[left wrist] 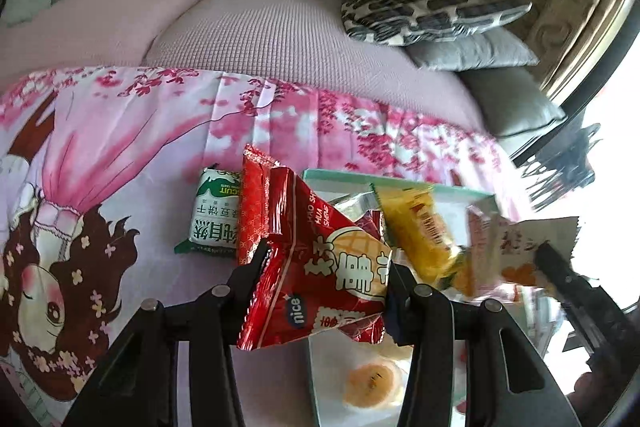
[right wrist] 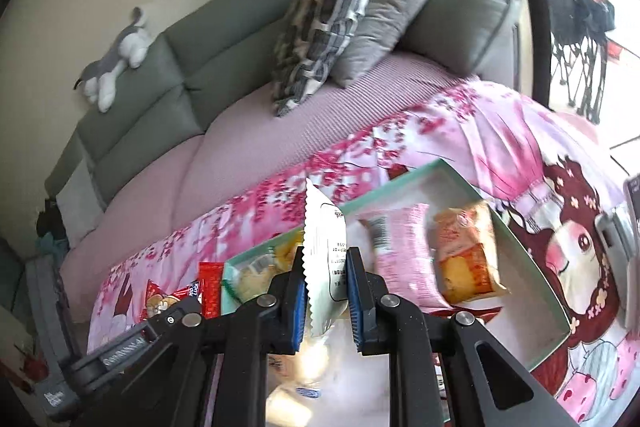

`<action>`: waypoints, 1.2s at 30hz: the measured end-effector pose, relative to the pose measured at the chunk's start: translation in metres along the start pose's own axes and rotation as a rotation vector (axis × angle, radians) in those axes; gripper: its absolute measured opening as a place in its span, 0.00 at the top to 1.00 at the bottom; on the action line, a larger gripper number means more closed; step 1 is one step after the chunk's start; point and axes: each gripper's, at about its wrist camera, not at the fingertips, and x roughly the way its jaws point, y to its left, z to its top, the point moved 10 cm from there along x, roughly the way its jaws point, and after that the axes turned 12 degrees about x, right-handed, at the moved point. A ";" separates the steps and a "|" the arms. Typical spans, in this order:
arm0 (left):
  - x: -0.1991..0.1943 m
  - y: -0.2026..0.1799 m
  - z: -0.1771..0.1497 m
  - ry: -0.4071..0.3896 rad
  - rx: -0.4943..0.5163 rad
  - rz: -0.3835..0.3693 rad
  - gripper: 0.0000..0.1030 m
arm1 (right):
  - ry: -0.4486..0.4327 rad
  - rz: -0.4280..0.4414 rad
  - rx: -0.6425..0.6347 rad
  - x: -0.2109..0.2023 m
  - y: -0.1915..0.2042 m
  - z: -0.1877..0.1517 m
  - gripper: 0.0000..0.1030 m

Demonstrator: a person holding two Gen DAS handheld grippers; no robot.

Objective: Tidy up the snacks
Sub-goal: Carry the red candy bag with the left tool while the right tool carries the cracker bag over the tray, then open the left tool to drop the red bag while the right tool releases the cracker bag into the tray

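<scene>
In the left wrist view, the left gripper (left wrist: 326,269) was clamped on a red snack packet (left wrist: 320,267), held above the pink printed cloth (left wrist: 132,147) at the near edge of a teal box (left wrist: 340,175); a green biscuit packet (left wrist: 214,217) lay on the cloth just beside it. In the right wrist view, the right gripper (right wrist: 325,261) pinched a white snack packet (right wrist: 325,251) between its blue pads (right wrist: 300,291), over the box, where a pink packet (right wrist: 404,259) and an orange packet (right wrist: 466,251) lay.
</scene>
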 end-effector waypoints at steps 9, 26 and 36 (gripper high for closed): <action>0.024 -0.011 -0.005 0.035 0.026 0.025 0.53 | 0.035 0.019 0.034 0.008 -0.011 -0.004 0.81; 0.033 -0.036 -0.022 0.059 0.086 0.033 0.53 | 0.070 0.028 0.052 0.017 -0.020 -0.006 0.81; 0.041 -0.041 -0.030 0.098 0.078 0.020 0.53 | 0.073 0.019 0.055 0.017 -0.023 -0.006 0.81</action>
